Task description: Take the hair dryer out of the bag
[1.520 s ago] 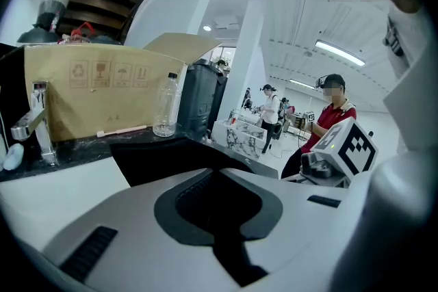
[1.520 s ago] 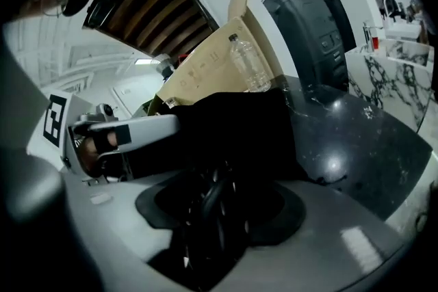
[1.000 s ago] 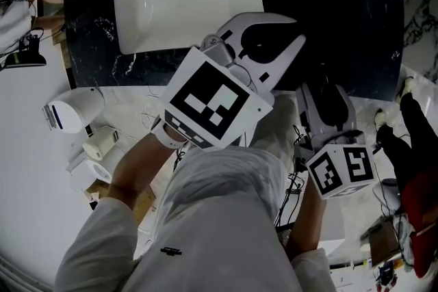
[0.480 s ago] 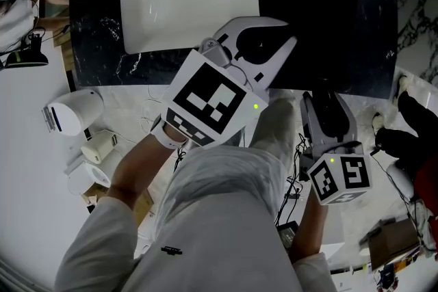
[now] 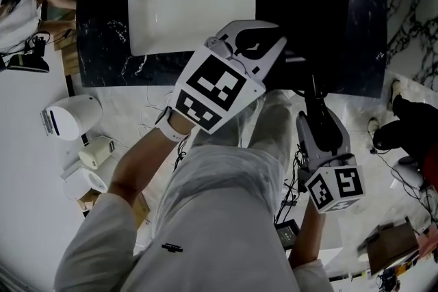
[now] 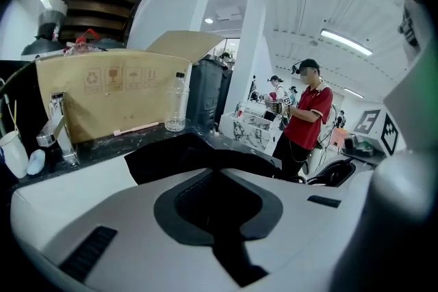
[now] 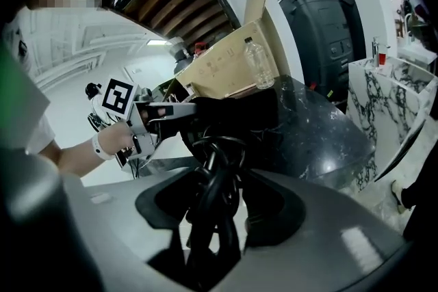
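A black bag (image 5: 301, 7) lies on the dark counter to the right of the sink. My left gripper (image 5: 277, 34) is shut on the bag's near edge; in the left gripper view its jaws (image 6: 219, 174) are closed with the black fabric (image 6: 171, 157) just beyond. My right gripper (image 5: 317, 102) stands nearer me, at the counter's front edge. Its jaws (image 7: 215, 167) are closed on the hair dryer's coiled black cord (image 7: 209, 208), which runs back towards the bag (image 7: 233, 113). There the left gripper (image 7: 179, 109) pinches the bag. The dryer's body cannot be told apart from the dark bag.
A white sink (image 5: 195, 0) is set in the black marble counter (image 5: 102, 44), with a faucet (image 6: 58, 130) and a paper cup (image 6: 14, 154). Cardboard (image 6: 102, 99) and a plastic bottle (image 6: 176, 102) stand behind. White appliances (image 5: 68, 113) and cables (image 5: 291, 191) lie on the floor. A person in red (image 6: 304, 120) stands beyond.
My right gripper has drawn back from the bag towards me, with the black cord in its jaws. The left gripper has kept its hold on the bag's edge.
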Motion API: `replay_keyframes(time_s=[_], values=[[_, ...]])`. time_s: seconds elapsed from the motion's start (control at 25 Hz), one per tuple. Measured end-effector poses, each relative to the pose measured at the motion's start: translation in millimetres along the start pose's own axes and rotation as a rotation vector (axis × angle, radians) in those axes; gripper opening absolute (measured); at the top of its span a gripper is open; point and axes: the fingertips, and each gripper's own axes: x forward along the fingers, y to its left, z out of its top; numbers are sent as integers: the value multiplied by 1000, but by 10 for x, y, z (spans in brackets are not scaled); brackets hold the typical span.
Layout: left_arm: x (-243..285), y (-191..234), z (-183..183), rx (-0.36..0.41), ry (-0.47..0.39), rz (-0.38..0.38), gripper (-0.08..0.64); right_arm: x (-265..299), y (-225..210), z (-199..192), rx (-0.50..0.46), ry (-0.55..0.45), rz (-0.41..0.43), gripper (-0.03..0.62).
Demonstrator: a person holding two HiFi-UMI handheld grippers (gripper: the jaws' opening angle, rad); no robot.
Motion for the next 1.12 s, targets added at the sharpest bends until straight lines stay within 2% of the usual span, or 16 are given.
replay_keyframes(time_s=[0.24, 0.4, 0.64, 0.84, 1.12], values=[[16, 48, -91, -37, 27, -7, 22, -169, 80, -47, 0, 1, 8, 225], [-53, 48, -117, -111, 17, -26, 25, -255, 177, -89, 15, 2, 40, 227], [-275, 33, -141, -221, -7, -32, 85, -385, 337, -125, 17, 3, 65, 225], [-470, -83, -179, -273, 8, -99, 172, -507, 486, -199, 25, 6, 84, 225], [-735, -155, -135, -295, -25, -116, 176, -658, 665, -204, 15, 0, 87, 225]])
